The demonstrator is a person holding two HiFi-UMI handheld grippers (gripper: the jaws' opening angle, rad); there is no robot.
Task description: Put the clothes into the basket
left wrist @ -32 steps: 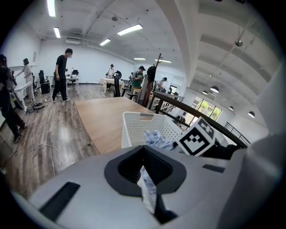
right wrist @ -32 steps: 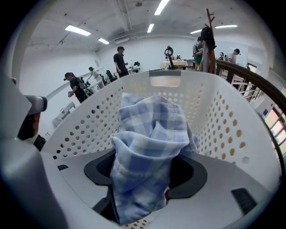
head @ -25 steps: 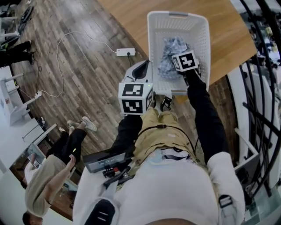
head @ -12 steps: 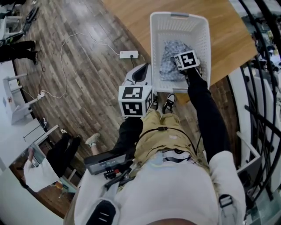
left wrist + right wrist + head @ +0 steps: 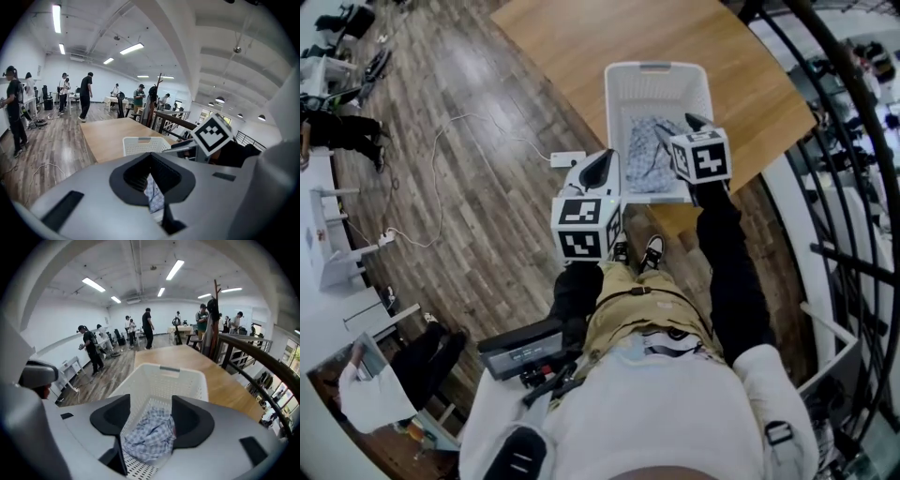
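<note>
**One checked cloth in the one basket, both your grippers empty**

Head view: you have a single white basket (image 5: 656, 67) on the wooden table (image 5: 581, 37), and one blue-and-white checked cloth (image 5: 649, 155) lies crumpled on its floor. Your right gripper (image 5: 678, 127) hangs over the basket's near end with its two prongs spread, clear of the cloth. Your left gripper (image 5: 602, 161) is just outside the basket's left wall, and its dark jaws come to a single point. Each gripper carries one marker cube (image 5: 586, 228). The only print on the two cubes is black-and-white square patterns, with no lettering. One white power strip (image 5: 567, 158) with its cable lies on the plank floor. Your two shoes (image 5: 652, 251) show below the basket.

Left gripper view: your jaws are drawn together at the tips and clamp nothing. A sliver of the checked cloth shows through the slit behind them. Beyond are the basket's rim and the right gripper's cube, with several people standing farther back.

Right gripper view: your jaws stand well apart and have just been closing a little. No pad presses on anything. The cloth seen through the gap lies loose below, inside the basket. Any writing in the room behind is too small to read.
</note>
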